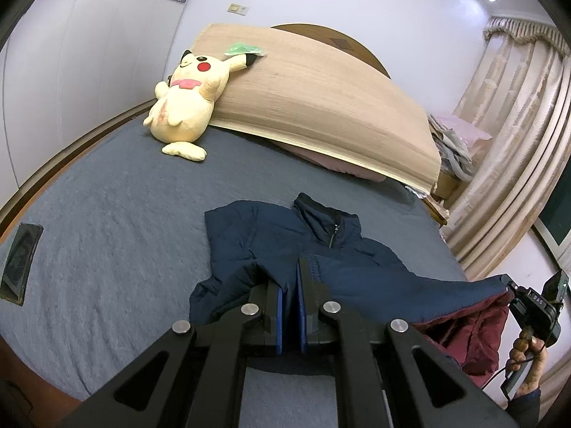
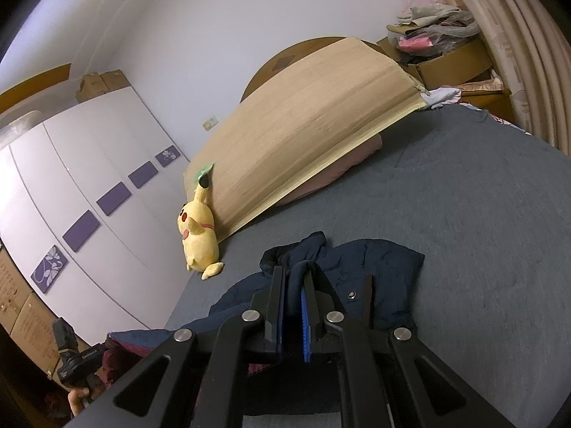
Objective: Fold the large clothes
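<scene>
A navy padded jacket (image 1: 285, 228) with a maroon lining (image 1: 471, 331) lies on the blue-grey bed (image 1: 107, 232), its zipped collar (image 1: 332, 224) pointing towards the headboard. My left gripper (image 1: 289, 267) is shut on the jacket's near hem. At the right edge of the left wrist view, a hand (image 1: 528, 356) holds my right gripper (image 1: 512, 289), clamped on the hem's other corner. In the right wrist view, my right gripper (image 2: 294, 274) is shut with navy jacket (image 2: 378, 267) fabric between its pads. The hem hangs lifted between both grippers.
A yellow plush toy (image 1: 185, 100) leans on a rolled bamboo mat (image 1: 321, 107) at the head of the bed. A dark flat object (image 1: 19, 260) lies at the bed's left edge. Curtains (image 1: 517, 142) hang on the right, with cardboard boxes (image 2: 449, 60) nearby. A white wardrobe (image 2: 89, 196) stands on the left.
</scene>
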Demonstrator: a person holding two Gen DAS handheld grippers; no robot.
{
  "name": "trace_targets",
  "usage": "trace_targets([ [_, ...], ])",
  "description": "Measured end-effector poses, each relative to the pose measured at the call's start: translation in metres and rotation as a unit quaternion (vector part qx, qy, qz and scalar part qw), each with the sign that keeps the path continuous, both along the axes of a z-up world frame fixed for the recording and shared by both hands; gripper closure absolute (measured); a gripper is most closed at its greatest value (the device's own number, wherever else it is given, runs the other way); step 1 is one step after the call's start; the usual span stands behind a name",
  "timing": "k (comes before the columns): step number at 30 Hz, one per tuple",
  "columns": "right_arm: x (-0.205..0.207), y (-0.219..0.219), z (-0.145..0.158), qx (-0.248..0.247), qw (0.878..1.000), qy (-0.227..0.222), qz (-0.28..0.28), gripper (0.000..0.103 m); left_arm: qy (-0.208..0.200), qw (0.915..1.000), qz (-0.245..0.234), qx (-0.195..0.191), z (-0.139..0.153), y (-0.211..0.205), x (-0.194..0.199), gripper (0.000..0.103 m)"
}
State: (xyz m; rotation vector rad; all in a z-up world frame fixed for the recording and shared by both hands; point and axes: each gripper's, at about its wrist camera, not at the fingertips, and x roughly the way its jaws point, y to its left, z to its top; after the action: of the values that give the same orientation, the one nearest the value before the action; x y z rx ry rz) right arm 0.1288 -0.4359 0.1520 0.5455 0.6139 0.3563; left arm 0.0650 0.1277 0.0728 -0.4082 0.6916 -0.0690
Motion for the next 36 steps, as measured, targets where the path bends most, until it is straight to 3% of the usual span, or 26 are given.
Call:
trace_targets([
  [36,0.045,0.011,-0.016,-0.017,0.999,0.036,-0.004,0.095,0.025,0.9995,0.008,0.018,-0.013,-0.001,0.043,0.096],
])
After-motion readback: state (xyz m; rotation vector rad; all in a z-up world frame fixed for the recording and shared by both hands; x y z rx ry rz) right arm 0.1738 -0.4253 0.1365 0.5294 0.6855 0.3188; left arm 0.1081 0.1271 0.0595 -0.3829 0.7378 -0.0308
